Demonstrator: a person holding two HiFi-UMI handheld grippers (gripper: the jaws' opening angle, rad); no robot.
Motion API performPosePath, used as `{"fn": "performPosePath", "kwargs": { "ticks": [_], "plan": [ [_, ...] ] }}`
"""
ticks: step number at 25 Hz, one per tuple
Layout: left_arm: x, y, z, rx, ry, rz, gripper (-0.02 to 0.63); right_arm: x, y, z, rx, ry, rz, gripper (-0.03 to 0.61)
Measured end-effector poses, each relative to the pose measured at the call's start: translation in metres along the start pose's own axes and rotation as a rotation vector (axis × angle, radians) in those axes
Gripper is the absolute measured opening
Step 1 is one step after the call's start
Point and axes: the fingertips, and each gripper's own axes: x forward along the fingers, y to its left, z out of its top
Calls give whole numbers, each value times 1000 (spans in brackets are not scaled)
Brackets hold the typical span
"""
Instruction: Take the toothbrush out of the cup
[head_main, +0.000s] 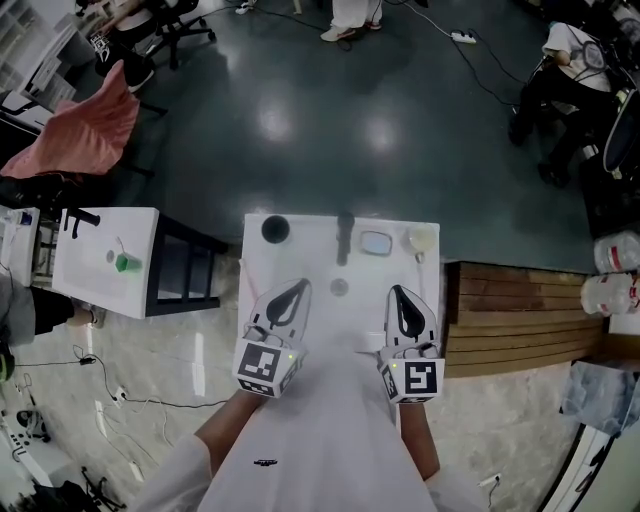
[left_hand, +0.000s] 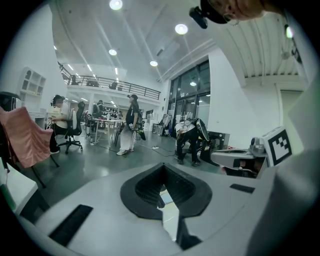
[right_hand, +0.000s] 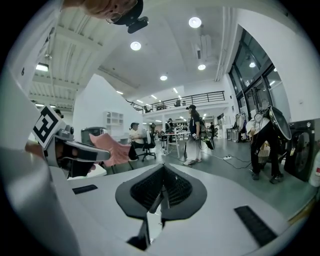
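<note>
The round black cup (head_main: 275, 229) stands at the white table's (head_main: 310, 258) far edge, well apart from the left gripper (head_main: 298, 288) and right gripper (head_main: 398, 292), both clenched on nothing.

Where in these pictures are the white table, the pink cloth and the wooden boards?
white table (head_main: 305, 255), head view, bare top surface.
pink cloth (head_main: 95, 130), head view, its middle.
wooden boards (head_main: 510, 320), head view, a middle plank.
</note>
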Motion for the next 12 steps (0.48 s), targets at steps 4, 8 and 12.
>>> {"fn": "performPosePath", "kwargs": {
  "ticks": [4, 8, 12],
  "plan": [
    [1, 0, 1, -7, 3, -1, 2, 0, 0, 0, 5, -1, 0, 0],
    [1, 3, 0, -12, 11, -4, 3, 1, 6, 0, -22, 6, 8, 0],
    [2, 2, 0, -10, 12, -9, 2, 3, 6, 1, -10, 2, 10, 0]
  ]
}}
